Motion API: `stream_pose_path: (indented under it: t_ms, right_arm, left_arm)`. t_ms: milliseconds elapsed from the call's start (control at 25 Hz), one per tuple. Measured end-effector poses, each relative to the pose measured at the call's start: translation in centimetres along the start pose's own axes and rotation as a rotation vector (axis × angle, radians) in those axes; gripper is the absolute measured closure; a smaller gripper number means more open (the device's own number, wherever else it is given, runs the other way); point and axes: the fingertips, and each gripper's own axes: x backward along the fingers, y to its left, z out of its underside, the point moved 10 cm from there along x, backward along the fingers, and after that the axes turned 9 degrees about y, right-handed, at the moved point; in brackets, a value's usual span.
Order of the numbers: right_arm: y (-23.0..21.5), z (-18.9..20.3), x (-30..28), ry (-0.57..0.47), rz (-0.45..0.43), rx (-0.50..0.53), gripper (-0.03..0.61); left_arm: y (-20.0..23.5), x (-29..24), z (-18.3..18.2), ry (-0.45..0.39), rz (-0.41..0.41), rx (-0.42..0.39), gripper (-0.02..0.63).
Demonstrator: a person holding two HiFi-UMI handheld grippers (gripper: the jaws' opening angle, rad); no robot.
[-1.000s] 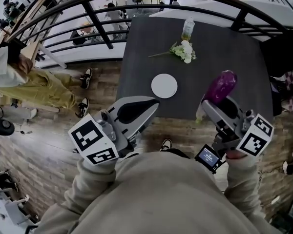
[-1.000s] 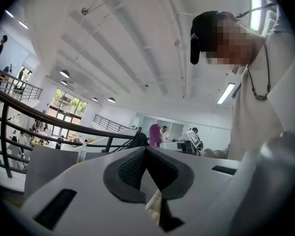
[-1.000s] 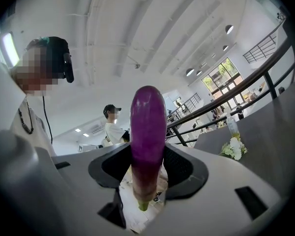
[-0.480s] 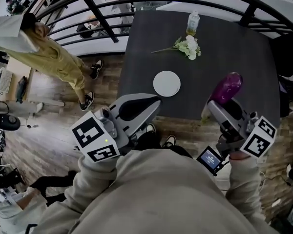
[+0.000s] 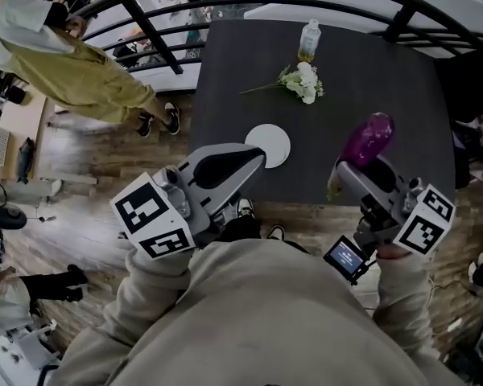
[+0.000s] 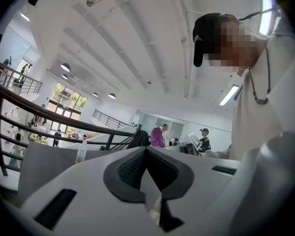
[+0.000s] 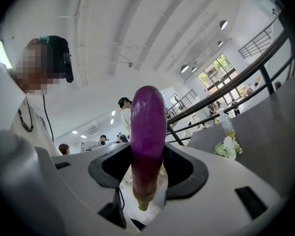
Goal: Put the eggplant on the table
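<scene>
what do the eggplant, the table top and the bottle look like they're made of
Eggplant: glossy purple skin with a soft highlight and a pale green stem end. Whether it is real or a plastic replica can't be told.
Table top: dark grey and matte with no reflections, possibly laminate or painted board.
Bottle: probably clear plastic, since it is see-through, with yellowish liquid inside.

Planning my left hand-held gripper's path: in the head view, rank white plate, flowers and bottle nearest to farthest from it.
1. White plate, just beyond the left hand-held gripper.
2. Flowers, mid-table, farther right.
3. Bottle, at the far edge.
</scene>
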Motion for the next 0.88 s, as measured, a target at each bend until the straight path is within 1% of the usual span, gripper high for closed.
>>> stream_pose_path:
  t_ms: [360, 600, 880]
  right_arm:
    - [0.5, -1.0, -0.8, 0.002, 0.024, 0.022, 0.365]
    - [-0.2, -4.2, -5.6, 0.033, 0.045, 0.047, 0.365]
    - [-0.2, -4.9, -8.9, 0.102, 0.092, 0.032, 0.365]
  left_arm:
    - [1.9, -0.2, -0.7, -0.014, 0.045, -0.005, 0.608]
    - [7.7, -0.1, -2.8, -0.008, 0.083, -0.016, 0.609]
    - [11.1, 1.0, -3.6, 0.014, 0.125, 0.000, 0.607]
